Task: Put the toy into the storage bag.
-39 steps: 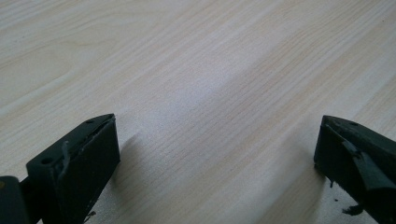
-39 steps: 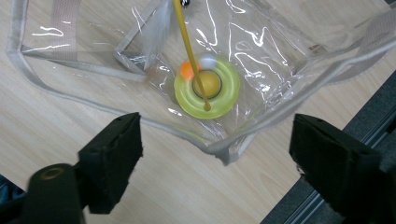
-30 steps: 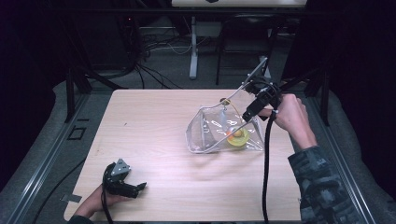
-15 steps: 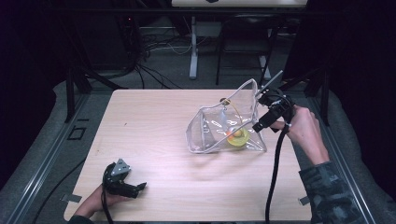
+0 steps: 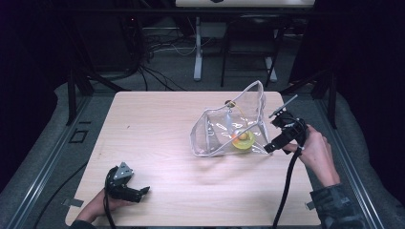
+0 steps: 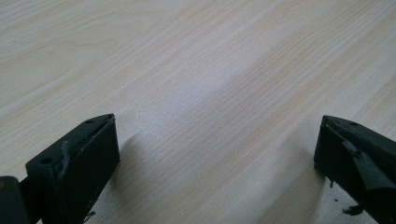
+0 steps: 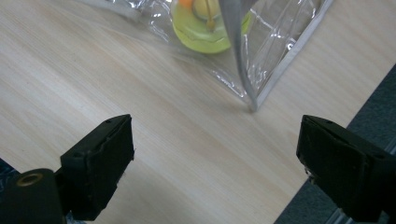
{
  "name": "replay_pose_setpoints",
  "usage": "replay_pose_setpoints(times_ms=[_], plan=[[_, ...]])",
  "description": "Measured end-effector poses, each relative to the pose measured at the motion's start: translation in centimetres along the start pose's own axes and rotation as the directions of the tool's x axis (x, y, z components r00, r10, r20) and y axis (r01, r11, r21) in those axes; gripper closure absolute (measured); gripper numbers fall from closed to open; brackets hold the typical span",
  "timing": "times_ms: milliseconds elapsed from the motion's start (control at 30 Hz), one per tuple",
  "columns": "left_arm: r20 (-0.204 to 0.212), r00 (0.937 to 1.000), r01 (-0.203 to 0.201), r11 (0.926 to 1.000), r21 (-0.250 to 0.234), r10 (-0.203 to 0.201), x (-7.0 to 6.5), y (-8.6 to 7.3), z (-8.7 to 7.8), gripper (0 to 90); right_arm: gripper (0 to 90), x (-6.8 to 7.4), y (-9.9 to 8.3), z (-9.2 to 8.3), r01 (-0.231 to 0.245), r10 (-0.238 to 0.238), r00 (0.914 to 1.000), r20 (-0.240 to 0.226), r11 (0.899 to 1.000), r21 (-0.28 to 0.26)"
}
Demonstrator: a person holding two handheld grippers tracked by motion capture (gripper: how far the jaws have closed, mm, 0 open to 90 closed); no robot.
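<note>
Just ahead of the right claw [image 5: 270, 148], off its open tips and a little toward its left jaw, sits the near corner of the clear plastic bag [image 5: 224, 136], with bare wood between the two, so nothing is gripped there. In the right gripper view the bag's [image 7: 275, 42] stitched edge runs down to a point that lands between the spread jaws but well short of them, and a stiff seam rises from that corner up and away from the claw; that looks to be the line along which any pinch would have to come. Inside the bag, farther along the same direction, lies a round yellow-green thing [image 7: 205, 28] with something orange and pale on top; what it is I cannot tell. The bag stands puffed up on the surface [image 5: 157, 129], its tall side tilted away from the right claw. The left claw [image 5: 138, 192] rests far off at the near-left corner of the surface, jaws wide apart and empty over plain wood [image 6: 201, 84], well apart from the bag. So the right hand [image 5: 317, 152] is by far the nearer, and I'd judge a short push forward puts that corner between its jaws.
</note>
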State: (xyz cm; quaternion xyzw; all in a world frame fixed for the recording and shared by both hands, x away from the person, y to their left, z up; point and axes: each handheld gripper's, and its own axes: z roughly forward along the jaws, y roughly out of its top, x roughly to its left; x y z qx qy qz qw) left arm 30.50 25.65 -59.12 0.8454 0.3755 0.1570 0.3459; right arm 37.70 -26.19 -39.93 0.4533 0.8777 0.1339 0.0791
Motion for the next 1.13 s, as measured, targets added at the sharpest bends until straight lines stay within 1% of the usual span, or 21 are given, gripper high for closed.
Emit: replay_pose_setpoints(times_ms=[67,100,133,167,200,300,367,400,433,533,667,800,867,900,933,967,1000,1033,1067,1100,1133], plan=[[0.000,1.0000,0.000,1.0000,0.000,0.000,0.0,0.0,0.0,0.0,10.2,0.0,-0.6,0.6,-0.013,0.013,0.9999,0.003,1.000,-0.012],[0.000,1.0000,0.000,1.0000,0.000,0.000,0.0,0.0,0.0,0.0,10.1,0.0,-0.8,0.8,-0.021,0.020,0.9998,-0.007,1.000,-0.016],[0.001,1.0000,0.000,1.0000,0.000,0.000,0.0,0.0,0.0,0.0,10.1,0.0,-1.2,1.0,-0.011,0.011,0.9999,-0.012,1.000,-0.008],[0.000,1.0000,0.000,1.0000,0.000,0.000,0.0,0.0,0.0,0.0,10.1,0.1,-1.4,1.3,-0.015,0.015,0.9999,-0.003,1.000,-0.007],[0.001,1.0000,0.000,1.0000,0.000,0.000,0.0,0.0,0.0,0.0,10.2,0.2,-1.8,1.7,-0.025,0.025,0.9996,-0.008,1.000,-0.005],[0.001,1.0000,0.000,1.0000,0.000,0.000,0.0,0.0,0.0,0.0,11.2,0.3,-2.9,2.5,-0.027,0.027,0.9996,-0.002,1.000,0.000],[0.002,1.0000,0.000,1.0000,0.000,0.000,0.0,0.0,0.0,0.0,12.7,0.5,-3.8,3.1,-0.034,0.034,0.9994,-0.008,0.999,-0.009],[0.002,1.0000,0.000,1.0000,0.001,0.000,0.0,0.0,0.0,0.0,13.2,0.6,-4.2,3.5,-0.035,0.035,0.9992,-0.017,0.999,0.000],[0.002,1.0000,0.000,1.0000,0.000,0.000,0.0,0.0,0.0,0.0,13.3,0.6,-4.6,3.8,-0.038,0.038,0.9992,-0.010,0.999,0.008],[0.001,1.0000,0.000,1.0000,0.000,0.000,0.0,0.0,0.0,0.0,13.6,0.8,-5.7,5.0,-0.053,0.053,0.9985,-0.014,0.998,0.018],[-0.001,1.0000,0.002,1.0000,0.000,-0.002,0.0,0.0,0.0,0.0,13.8,1.1,-6.9,6.5,-0.052,0.053,0.9984,-0.018,0.998,0.043],[0.005,1.0000,0.000,1.0000,0.004,0.000,0.0,0.0,0.0,0.0,13.4,1.3,-7.5,7.8,-0.053,0.055,0.9981,-0.027,0.996,0.071],[0.006,1.0000,0.000,1.0000,0.004,0.000,0.0,0.0,0.0,0.0,13.3,1.3,-7.6,8.2,-0.068,0.071,0.9972,-0.026,0.995,0.075],[0.006,1.0000,0.000,1.0000,0.005,0.000,0.0,0.0,0.0,0.0,13.3,1.3,-7.6,8.3,-0.054,0.057,0.9979,-0.029,0.994,0.100],[0.007,1.0000,-0.001,1.0000,0.004,0.001,0.0,0.0,0.0,0.0,13.3,1.3,-7.7,8.4,-0.049,0.052,0.9983,-0.026,0.994,0.102],[0.007,1.0000,0.000,1.0000,0.004,0.000,0.0,0.1,0.0,0.0,13.4,1.4,-7.9,8.6,-0.064,0.067,0.9974,-0.026,0.994,0.093],[0.007,1.0000,-0.001,1.0000,0.004,0.001,0.0,0.1,0.0,0.0,13.3,1.4,-7.9,8.6,-0.060,0.062,0.9978,-0.023,0.993,0.102],[0.007,1.0000,-0.001,1.0000,0.004,0.001,0.0,0.1,0.0,0.0,13.3,1.3,-7.8,8.5,-0.034,0.037,0.9990,-0.024,0.991,0.132],[0.008,1.0000,-0.002,1.0000,0.004,0.002,0.0,0.1,0.0,0.0,13.3,1.2,-7.9,8.6,-0.027,0.031,0.9992,-0.026,0.989,0.146],[0.008,1.0000,-0.002,1.0000,0.004,0.002,0.0,0.1,0.0,0.0,13.4,1.2,-8.0,8.7,-0.035,0.038,0.9990,-0.021,0.989,0.141],[0.008,1.0000,-0.003,1.0000,0.004,0.002,0.0,0.1,0.0,0.0,13.4,1.4,-8.2,9.0,-0.068,0.071,0.9973,-0.018,0.991,0.112]])
